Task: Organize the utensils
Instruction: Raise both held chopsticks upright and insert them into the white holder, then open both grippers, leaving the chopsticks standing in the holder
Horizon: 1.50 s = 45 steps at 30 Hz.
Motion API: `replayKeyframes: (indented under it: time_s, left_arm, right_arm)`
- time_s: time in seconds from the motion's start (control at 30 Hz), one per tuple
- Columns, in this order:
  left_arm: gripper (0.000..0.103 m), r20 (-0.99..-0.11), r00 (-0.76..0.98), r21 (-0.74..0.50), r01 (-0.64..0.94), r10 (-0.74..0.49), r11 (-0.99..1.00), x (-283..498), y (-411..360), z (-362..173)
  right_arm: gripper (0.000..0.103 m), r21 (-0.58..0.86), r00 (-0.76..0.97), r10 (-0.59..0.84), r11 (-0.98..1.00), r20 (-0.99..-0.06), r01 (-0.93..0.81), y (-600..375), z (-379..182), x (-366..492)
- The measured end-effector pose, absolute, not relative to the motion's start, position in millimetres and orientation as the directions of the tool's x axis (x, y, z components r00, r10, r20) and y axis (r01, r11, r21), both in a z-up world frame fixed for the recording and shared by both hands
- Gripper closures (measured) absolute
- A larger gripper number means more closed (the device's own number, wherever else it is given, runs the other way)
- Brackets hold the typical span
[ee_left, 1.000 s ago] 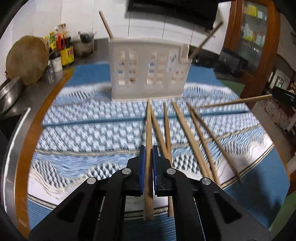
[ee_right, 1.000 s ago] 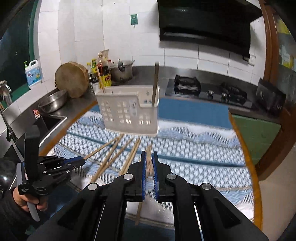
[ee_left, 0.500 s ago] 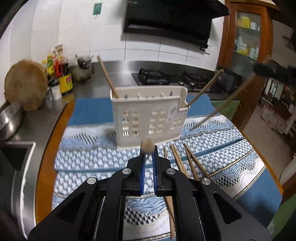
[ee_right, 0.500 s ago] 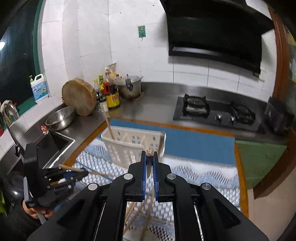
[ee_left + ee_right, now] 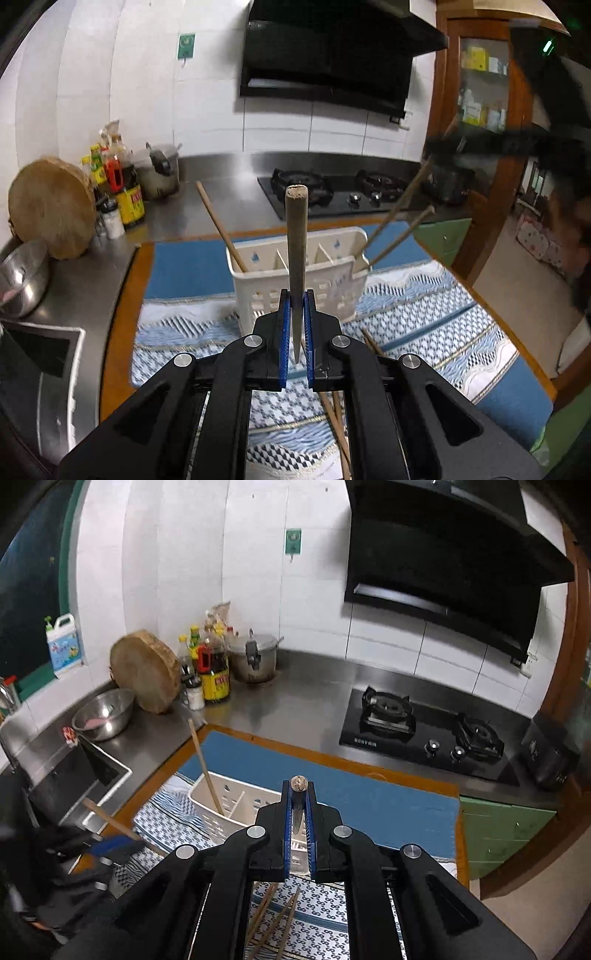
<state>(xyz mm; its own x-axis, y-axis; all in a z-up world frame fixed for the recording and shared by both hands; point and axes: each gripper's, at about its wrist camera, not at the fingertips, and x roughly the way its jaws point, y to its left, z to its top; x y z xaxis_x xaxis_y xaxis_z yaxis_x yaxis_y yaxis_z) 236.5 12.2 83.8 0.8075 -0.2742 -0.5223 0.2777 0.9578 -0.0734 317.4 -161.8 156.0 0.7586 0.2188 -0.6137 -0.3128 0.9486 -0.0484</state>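
Left wrist view: the left gripper point(image 5: 295, 325) is clamped on an upright chopstick point(image 5: 296, 236); beyond it stands the white utensil basket point(image 5: 332, 280) with three chopsticks inside. The right gripper point(image 5: 298, 812) is likewise closed on a chopstick point(image 5: 299, 783) above loose chopsticks point(image 5: 273, 919) on the patterned cloth point(image 5: 325, 915).

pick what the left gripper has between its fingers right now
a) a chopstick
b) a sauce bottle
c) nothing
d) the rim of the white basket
a, the left gripper is shut on a chopstick that sticks up past its fingers, with the white basket behind it on the table.
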Motion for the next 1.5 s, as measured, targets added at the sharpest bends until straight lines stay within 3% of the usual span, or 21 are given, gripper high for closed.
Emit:
replayKeyframes:
  time_s: [0.37, 0.87, 1.33, 1.43, 1.5]
  left_arm:
    - [0.097, -0.382, 0.892, -0.045, 0.241, -0.239, 0.97, 255.0, 20.1, 164.6]
    - [0.097, -0.526, 0.828, -0.109, 0.163, -0.196, 0.981, 331.7, 24.7, 115.4]
    - [0.095, -0.589, 0.785, -0.112, 0.158, -0.193, 0.981, 354.6, 20.6, 87.6]
    - [0.087, -0.584, 0.788, -0.113, 0.16, -0.196, 0.981, 351.9, 19.2, 91.0]
    - [0.081, -0.577, 0.795, -0.103, 0.16, -0.19, 0.982, 348.9, 18.5, 94.2]
  right_arm:
    - [0.096, -0.039, 0.705, 0.195, 0.953, -0.682, -0.301, -153.2, 114.8, 349.0]
    - [0.094, -0.059, 0.708, 0.18, 0.952, -0.683, -0.299, -153.7, 107.6, 355.7]
    - [0.052, -0.102, 0.772, 0.176, 0.95, -0.611, -0.297, -163.9, 131.2, 324.9]
    - [0.04, -0.119, 0.793, 0.172, 0.949, -0.585, -0.293, -167.1, 135.9, 309.8]
    - [0.04, -0.118, 0.802, 0.177, 0.949, -0.571, -0.293, -170.6, 137.2, 297.7]
